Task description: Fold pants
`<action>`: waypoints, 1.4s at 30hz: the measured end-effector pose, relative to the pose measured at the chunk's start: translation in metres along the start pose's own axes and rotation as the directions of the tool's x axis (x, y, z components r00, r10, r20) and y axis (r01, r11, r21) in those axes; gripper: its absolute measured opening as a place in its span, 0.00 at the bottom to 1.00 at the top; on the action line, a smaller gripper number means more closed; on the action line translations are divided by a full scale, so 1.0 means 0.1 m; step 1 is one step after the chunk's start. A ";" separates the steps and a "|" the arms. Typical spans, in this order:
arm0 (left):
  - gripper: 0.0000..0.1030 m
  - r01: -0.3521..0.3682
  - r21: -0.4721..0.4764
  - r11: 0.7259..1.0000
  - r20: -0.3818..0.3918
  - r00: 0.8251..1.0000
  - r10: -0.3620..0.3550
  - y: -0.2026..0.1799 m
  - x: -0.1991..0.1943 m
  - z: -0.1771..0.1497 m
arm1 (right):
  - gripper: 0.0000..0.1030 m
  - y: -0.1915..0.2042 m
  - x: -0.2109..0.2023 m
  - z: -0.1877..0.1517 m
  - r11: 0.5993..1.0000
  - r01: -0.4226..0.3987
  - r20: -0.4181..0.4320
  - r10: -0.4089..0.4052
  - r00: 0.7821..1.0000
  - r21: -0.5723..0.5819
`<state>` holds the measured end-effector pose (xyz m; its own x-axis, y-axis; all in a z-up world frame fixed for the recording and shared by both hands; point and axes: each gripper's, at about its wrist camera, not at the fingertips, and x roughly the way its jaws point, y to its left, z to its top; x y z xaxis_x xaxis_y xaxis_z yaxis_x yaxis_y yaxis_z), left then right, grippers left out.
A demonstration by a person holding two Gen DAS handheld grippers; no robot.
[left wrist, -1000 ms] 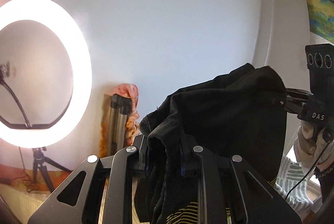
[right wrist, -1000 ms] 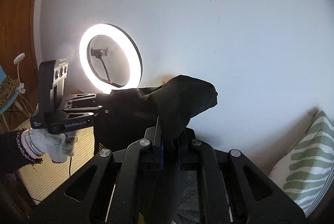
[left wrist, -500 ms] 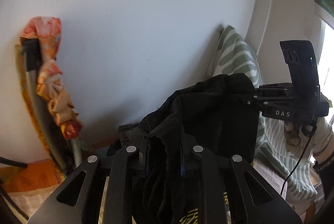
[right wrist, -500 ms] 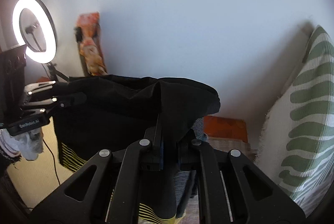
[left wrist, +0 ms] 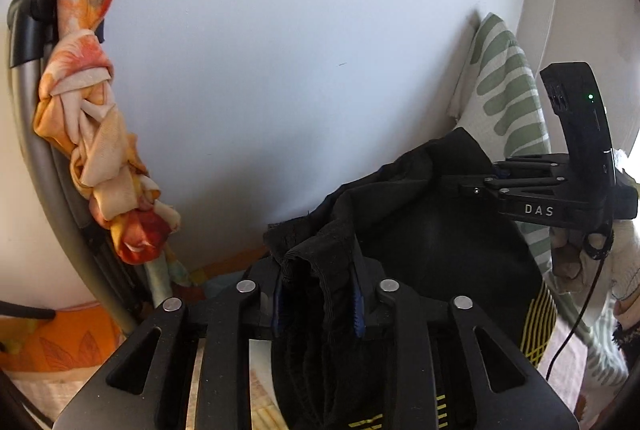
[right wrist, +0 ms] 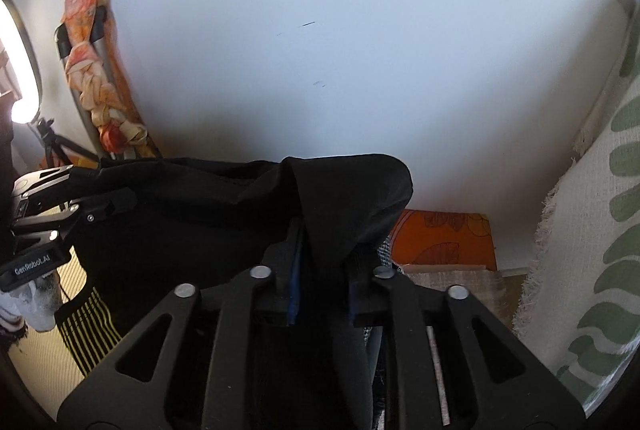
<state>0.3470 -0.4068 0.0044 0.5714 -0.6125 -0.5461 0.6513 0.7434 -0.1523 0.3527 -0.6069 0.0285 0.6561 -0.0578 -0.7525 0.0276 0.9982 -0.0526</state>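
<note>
Your left tool (left wrist: 318, 304) and right tool (right wrist: 320, 294) each pinch the black fabric pants with yellow stripes (left wrist: 432, 230). You have tipped them lower, ready to lay down.

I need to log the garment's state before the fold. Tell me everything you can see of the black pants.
The black pants look like soft, matte fabric with thin yellow stripes low down on one side. They are held up in the air, the top edge stretched between the left hand-held gripper and the right hand-held gripper, each shut on a bunched fold. The rest hangs down in loose creases. Nothing else visibly touches them; their lower end is out of view.
</note>
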 end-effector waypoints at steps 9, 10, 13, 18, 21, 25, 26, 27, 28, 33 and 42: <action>0.55 -0.078 -0.059 0.995 0.024 0.997 0.079 0.15 -0.14 0.03 | 0.65 -0.44 -0.21 -0.16 0.978 0.110 0.009 -0.113 0.994 0.179; 0.55 -0.083 -0.060 0.995 0.027 0.996 0.084 0.14 -0.18 0.03 | 0.65 -0.47 -0.26 -0.18 0.974 0.115 0.013 -0.120 0.993 0.196; 0.55 -0.073 -0.056 0.996 0.026 0.997 0.075 0.10 -0.32 0.00 | 0.65 -0.47 -0.41 -0.22 0.968 0.118 0.027 -0.128 0.991 0.221; 0.63 -0.073 -0.035 0.997 0.050 0.996 0.074 -0.02 -0.66 -0.12 | 0.65 -0.32 -0.75 -0.38 0.972 0.117 0.072 -0.134 0.988 0.205; 0.65 -0.079 -0.038 0.996 0.062 0.995 0.081 -0.07 -0.88 -0.20 | 0.66 -0.14 -0.96 -0.40 0.977 0.120 0.089 -0.137 0.987 0.178; 0.69 -0.092 -0.027 0.995 0.083 0.992 0.094 -0.19 -1.14 -0.27 | 0.69 0.07 -1.24 -0.51 0.980 0.105 0.123 -0.126 0.984 0.171; 0.72 -0.100 -0.019 0.995 0.093 0.991 0.101 -0.22 -1.23 -0.30 | 0.70 0.11 -1.31 -0.54 0.980 0.102 0.131 -0.125 0.983 0.169; 0.74 -0.104 -0.012 0.994 0.101 0.989 0.105 -0.25 -1.30 -0.32 | 0.70 0.15 -1.36 -0.58 0.981 0.107 0.137 -0.130 0.982 0.164; 0.76 -0.107 -0.006 0.994 0.108 0.988 0.107 -0.27 -1.36 -0.34 | 0.70 0.22 -1.41 -0.63 0.981 0.108 0.146 -0.132 0.980 0.160; 0.78 -0.128 0.019 0.992 0.134 0.983 0.124 -0.37 -1.68 -0.50 | 0.70 0.45 -1.73 -0.83 0.981 0.112 0.180 -0.140 0.974 0.156; 0.78 -0.137 0.047 0.990 0.153 0.980 0.128 -0.55 -2.13 -0.86 | 0.91 0.91 -2.23 -1.26 0.980 0.135 0.260 -0.169 0.951 0.144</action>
<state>0.1466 -0.2939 0.0584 0.7196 -0.5462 -0.4288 0.5900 0.8065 -0.0372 0.1140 -0.5044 0.1084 0.8154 -0.2205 -0.5353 0.2247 0.9727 -0.0585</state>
